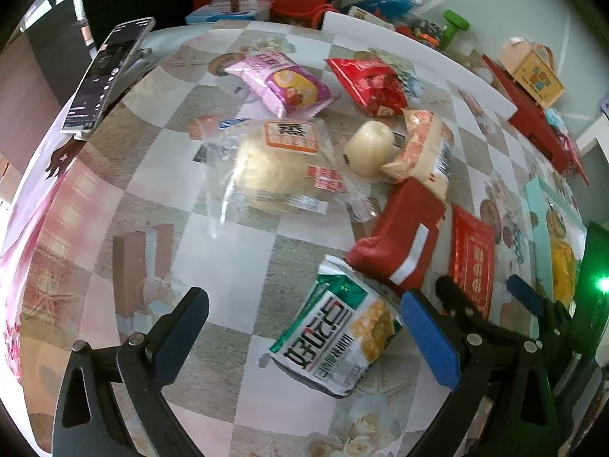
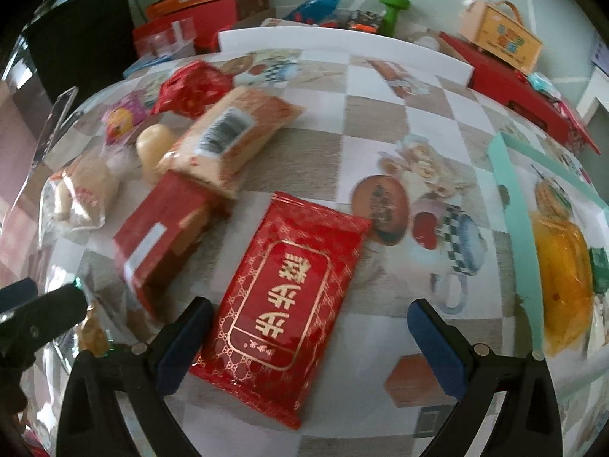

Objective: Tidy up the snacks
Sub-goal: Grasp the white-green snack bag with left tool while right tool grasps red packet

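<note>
Where crinkly foil shines, rectangular red packet (image 2: 283, 297) lies flat.

A phone (image 1: 106, 72) lies at the checkered tablecloth's (image 1: 160, 198) edge.

left wrist: low, close over table (image 1: 266, 251) | right wrist: same, overlapping rightward

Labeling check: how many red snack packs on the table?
3. Crinkled red bag at the far side, long red pack mid-table, flat red gold-print packet between the right hand-held gripper's fingers. Others may be hidden.
</note>
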Tool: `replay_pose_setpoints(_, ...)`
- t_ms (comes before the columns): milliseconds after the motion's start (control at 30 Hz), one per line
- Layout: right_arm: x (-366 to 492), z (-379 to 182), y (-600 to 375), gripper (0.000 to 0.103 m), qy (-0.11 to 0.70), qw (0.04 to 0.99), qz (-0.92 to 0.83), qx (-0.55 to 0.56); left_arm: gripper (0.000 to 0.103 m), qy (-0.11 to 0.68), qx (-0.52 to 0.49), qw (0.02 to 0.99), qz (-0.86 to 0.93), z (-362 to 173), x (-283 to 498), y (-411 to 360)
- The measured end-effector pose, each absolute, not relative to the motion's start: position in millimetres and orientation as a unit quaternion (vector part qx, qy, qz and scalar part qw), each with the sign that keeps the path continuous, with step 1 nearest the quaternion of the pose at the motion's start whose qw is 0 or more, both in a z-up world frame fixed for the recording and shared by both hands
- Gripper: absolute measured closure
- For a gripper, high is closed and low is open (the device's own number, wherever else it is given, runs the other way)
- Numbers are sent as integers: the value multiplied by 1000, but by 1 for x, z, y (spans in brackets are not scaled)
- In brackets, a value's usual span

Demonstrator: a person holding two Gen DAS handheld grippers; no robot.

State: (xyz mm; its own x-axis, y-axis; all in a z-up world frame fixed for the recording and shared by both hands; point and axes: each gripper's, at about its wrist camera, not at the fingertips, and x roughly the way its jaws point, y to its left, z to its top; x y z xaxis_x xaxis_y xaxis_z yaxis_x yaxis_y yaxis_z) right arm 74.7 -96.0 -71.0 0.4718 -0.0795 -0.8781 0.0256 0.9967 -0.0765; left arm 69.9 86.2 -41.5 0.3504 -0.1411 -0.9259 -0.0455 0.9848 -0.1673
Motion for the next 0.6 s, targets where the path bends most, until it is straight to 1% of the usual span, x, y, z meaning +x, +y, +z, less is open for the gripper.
replay_pose_setpoints(333, 86, -72, -101, 0, 476, 879, -30, -24, 2, 581, -70, 810, -39, -49, 54, 79)
replay_pose_setpoints(367, 86, -72, -101, 2, 475, 879, -29, -23, 2, 582, -67, 809, -40, -50, 51, 78)
replay_pose_setpoints(500, 84, -69, -100, 19, 467, 884, -24, -28, 2, 587, -50, 807, -42, -54, 45, 73)
replay_pose_setpoints(600, 80, -68, -98, 20, 464, 885, -20, -30, 2, 591, -38, 804, -44, -59, 44, 65)
